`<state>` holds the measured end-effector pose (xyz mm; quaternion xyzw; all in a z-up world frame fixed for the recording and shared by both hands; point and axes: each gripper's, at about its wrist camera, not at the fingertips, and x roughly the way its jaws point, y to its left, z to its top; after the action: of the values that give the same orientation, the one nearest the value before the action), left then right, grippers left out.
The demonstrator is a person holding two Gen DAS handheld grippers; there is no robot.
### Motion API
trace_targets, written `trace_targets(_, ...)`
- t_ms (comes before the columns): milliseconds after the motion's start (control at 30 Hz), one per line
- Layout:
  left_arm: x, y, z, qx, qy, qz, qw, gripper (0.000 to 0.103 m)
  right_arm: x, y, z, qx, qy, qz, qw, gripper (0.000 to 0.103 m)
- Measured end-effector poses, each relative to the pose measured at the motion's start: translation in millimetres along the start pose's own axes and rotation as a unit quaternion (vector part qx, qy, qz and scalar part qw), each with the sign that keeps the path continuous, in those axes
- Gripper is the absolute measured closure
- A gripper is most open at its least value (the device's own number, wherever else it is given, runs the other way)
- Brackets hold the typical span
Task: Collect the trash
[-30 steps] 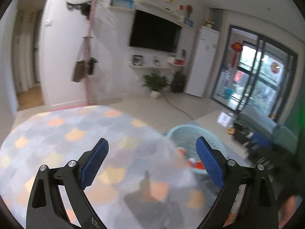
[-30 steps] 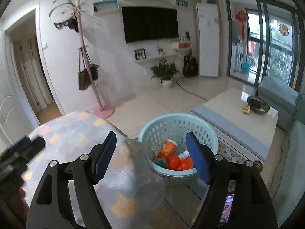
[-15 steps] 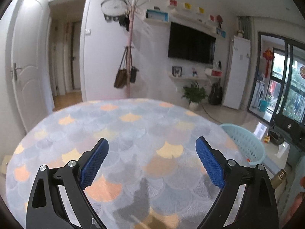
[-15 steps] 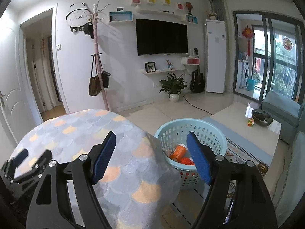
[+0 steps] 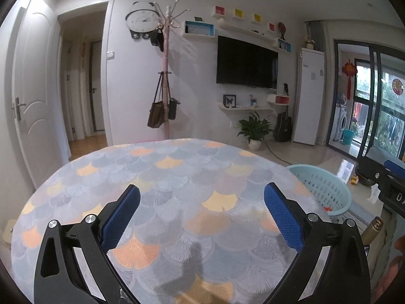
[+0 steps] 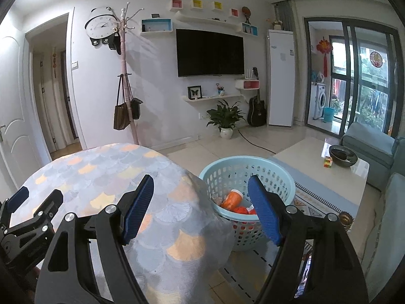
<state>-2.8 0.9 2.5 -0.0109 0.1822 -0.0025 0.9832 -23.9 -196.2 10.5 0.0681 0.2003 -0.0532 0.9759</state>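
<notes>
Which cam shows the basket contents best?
Right wrist. It looks down into the basket, showing the orange bottle and other trash inside. Left wrist shows only the basket's far inner wall and an orange speck; the table hides the rest.

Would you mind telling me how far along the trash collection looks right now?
Done: the blue basket beside the table already holds an orange bottle and other red-orange pieces. In hand: nothing; the left gripper and right gripper are both open and empty above the tablecloth. Left: no trash shows on the visible cloth, so the job looks near finished.
</notes>
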Motion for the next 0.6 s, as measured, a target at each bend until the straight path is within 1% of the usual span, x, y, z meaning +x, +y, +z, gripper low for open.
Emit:
trace_targets(200, -1.2, 3.3, 0.4, -0.013, 0.000, -0.011, 0.9999, 0.008, 1.8, 1.8, -1.0, 0.000, -0.002, -0.003, 1.000, 0.030)
trace_targets(300, -2.7, 6.2, 1.1, -0.018, -0.005, -0.009, 0.9998, 0.008, 3.5, 4.1, -3.4, -0.003, 0.000, -0.001, 1.000, 0.028)
trace_targets(600, -3.1, 7.5, 2.0, -0.024, -0.003, -0.001, 0.9997, 0.008, 1.0, 8.0, -5.9, -0.014, -0.009, -0.008, 1.000, 0.028)
